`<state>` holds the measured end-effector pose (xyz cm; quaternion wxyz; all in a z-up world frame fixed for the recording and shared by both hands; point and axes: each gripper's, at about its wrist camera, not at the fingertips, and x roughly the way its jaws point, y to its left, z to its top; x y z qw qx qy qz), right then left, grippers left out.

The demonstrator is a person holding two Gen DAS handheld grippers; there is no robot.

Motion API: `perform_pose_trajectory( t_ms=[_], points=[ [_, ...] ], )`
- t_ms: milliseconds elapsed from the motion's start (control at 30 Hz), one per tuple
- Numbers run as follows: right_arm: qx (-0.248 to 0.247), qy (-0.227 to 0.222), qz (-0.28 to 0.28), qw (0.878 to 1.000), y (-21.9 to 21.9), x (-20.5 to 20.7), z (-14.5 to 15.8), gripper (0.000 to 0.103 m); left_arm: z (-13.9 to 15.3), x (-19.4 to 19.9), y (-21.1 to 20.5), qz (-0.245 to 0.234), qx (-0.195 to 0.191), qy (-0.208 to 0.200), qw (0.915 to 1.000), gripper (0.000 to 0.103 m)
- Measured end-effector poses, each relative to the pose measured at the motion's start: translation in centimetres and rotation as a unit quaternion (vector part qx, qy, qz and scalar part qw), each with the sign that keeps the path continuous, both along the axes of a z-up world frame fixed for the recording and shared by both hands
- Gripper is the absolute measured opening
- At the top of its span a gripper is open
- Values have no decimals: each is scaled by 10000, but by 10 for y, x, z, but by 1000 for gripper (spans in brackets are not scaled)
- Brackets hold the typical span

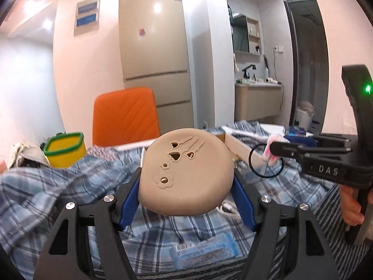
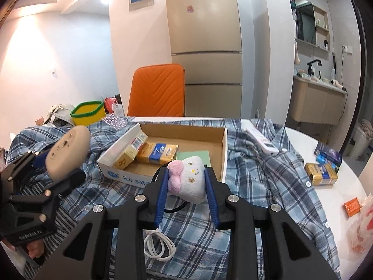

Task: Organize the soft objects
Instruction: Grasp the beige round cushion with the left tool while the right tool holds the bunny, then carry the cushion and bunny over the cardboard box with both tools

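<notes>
The left gripper [image 1: 186,182] pinches a round tan silicone pad [image 1: 186,172], held above the blue plaid shirt [image 1: 58,186]. The right gripper [image 2: 187,184] clamps a white-and-pink plush hair tie [image 2: 188,180], with the open cardboard box [image 2: 223,154] at twelve o'clock.

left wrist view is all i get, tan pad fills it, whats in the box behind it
Observer: The right wrist view shows the cardboard box holding yellow packets and a green card; its far half is bare.
Operator: what is the right hand-held gripper carrying, i see only a pink bit and a black loop
Observer: The right hand-held gripper is shut on a white plush hair tie with a pink bow.
Operator: anything under it
Observer: A coiled white cable lies on the plaid shirt below that gripper.
</notes>
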<state>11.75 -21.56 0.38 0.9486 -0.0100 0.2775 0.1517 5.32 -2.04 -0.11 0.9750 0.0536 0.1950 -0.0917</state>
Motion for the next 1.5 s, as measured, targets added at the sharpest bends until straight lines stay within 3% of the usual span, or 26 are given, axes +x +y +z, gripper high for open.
perform_pose_trajectory(
  t_ms=[333,533,733,1100,1500],
  points=[
    [-65,-402,-148,9991,5,3,46,33,65,21,1,80,-285,-464,9985,71],
    [53,-526,-213,9984,14,29,76,33,81,63,3,154,-424,-322,9985,71],
    [111,-590,-492,9970,20,62,75,33,51,103,3,279,-355,202,9988,71],
    [-230,105,-540,9982,23,102,4,33,-21,139,-5,281,-108,1397,9897,73],
    [-449,451,-381,9972,27,113,-23,33,-40,146,-1,321,-177,1890,9813,78]
  ],
)
